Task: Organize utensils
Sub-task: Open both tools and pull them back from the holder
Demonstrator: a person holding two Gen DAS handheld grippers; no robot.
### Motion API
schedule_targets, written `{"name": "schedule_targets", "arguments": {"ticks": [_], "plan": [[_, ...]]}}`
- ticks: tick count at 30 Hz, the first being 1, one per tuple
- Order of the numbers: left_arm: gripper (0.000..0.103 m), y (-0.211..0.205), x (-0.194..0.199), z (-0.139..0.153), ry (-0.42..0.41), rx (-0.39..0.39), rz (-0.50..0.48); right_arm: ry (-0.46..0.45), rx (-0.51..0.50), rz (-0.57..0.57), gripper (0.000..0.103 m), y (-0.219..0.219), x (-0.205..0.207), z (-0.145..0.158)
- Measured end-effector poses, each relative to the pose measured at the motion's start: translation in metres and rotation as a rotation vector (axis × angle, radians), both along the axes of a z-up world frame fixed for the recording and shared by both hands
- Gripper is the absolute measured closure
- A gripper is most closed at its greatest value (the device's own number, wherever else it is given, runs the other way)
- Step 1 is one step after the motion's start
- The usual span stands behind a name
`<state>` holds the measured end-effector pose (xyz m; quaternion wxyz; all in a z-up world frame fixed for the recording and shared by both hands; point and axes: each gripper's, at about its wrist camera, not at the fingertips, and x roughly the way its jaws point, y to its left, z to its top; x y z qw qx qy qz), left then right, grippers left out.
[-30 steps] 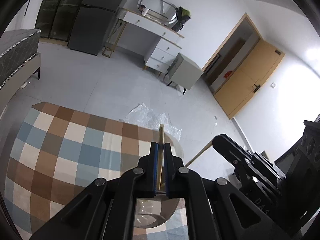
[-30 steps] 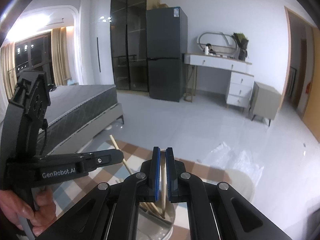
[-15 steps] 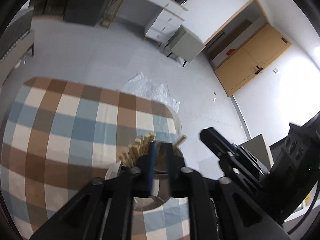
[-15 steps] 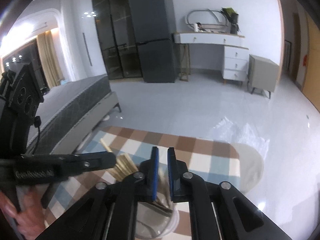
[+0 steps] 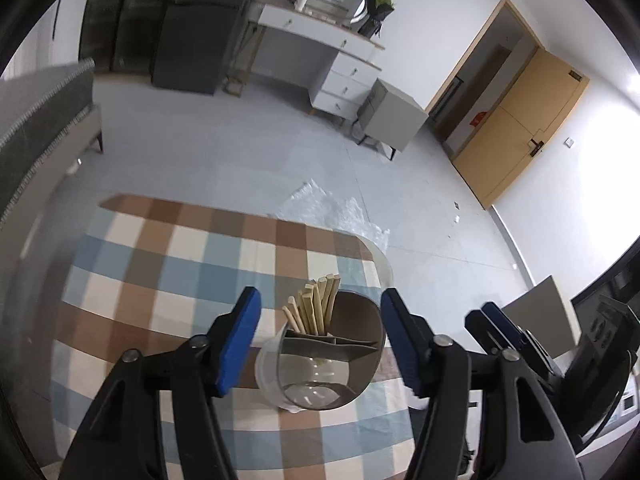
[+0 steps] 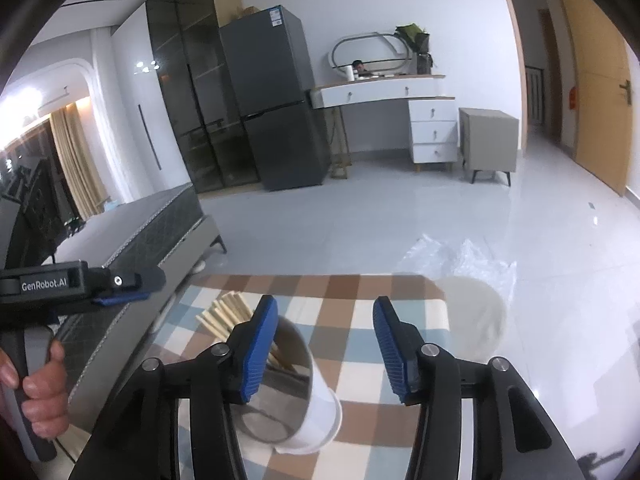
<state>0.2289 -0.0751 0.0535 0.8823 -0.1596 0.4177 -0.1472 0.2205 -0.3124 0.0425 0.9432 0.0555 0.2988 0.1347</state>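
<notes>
A white utensil holder (image 5: pixel 320 364) with inner dividers stands on the checked tablecloth (image 5: pixel 168 272). Several wooden chopsticks (image 5: pixel 314 306) stand bundled in its left compartment. My left gripper (image 5: pixel 318 336) is open and empty, its blue pads either side of the holder, above it. The holder also shows in the right wrist view (image 6: pixel 296 396), with the chopsticks (image 6: pixel 224 314) sticking out to the upper left. My right gripper (image 6: pixel 324 354) is open and empty, just right of the holder. The right gripper's fingers (image 5: pixel 496 328) show at the right of the left wrist view.
The table's far edge (image 6: pixel 320 278) drops to a tiled floor with a clear plastic sheet (image 6: pixel 464 256). A bed (image 6: pixel 152 224) is to the left. The left gripper's body (image 6: pixel 76 284) and the hand holding it sit at the left of the right wrist view.
Both grippers were shut on a chopstick each; the chopsticks dropped into the holder and both grippers have opened wide. Both views have lifted slightly.
</notes>
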Motion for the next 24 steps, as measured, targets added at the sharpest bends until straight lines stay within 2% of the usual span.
{"name": "schedule_targets", "arguments": {"ticks": [2, 5, 8, 11, 15, 19, 24], "plan": [[0.041, 0.001, -0.006, 0.006, -0.025, 0.033, 0.015, -0.017, 0.013, -0.003, 0.049, -0.001, -0.010, 0.007], [0.033, 0.002, -0.021, 0.018, -0.066, 0.082, 0.033, -0.055, 0.017, -0.015, 0.041, 0.000, -0.027, 0.020], [0.031, 0.007, -0.038, 0.031, -0.106, 0.099, 0.054, -0.099, 0.027, -0.008, 0.038, 0.004, -0.045, 0.035], [0.026, 0.012, -0.053, 0.041, -0.146, 0.124, 0.076, -0.145, 0.030, -0.003, 0.028, 0.009, -0.064, 0.047], [0.016, 0.017, -0.081, 0.059, -0.250, 0.191, 0.113, -0.229, 0.038, -0.012, 0.015, 0.017, -0.095, 0.061], [0.007, 0.023, -0.104, 0.066, -0.323, 0.220, 0.133, -0.291, 0.048, -0.019, 0.006, 0.022, -0.119, 0.068], [0.002, 0.029, -0.128, 0.064, -0.405, 0.246, 0.155, -0.376, 0.042, -0.037, 0.000, 0.028, -0.147, 0.067]]}}
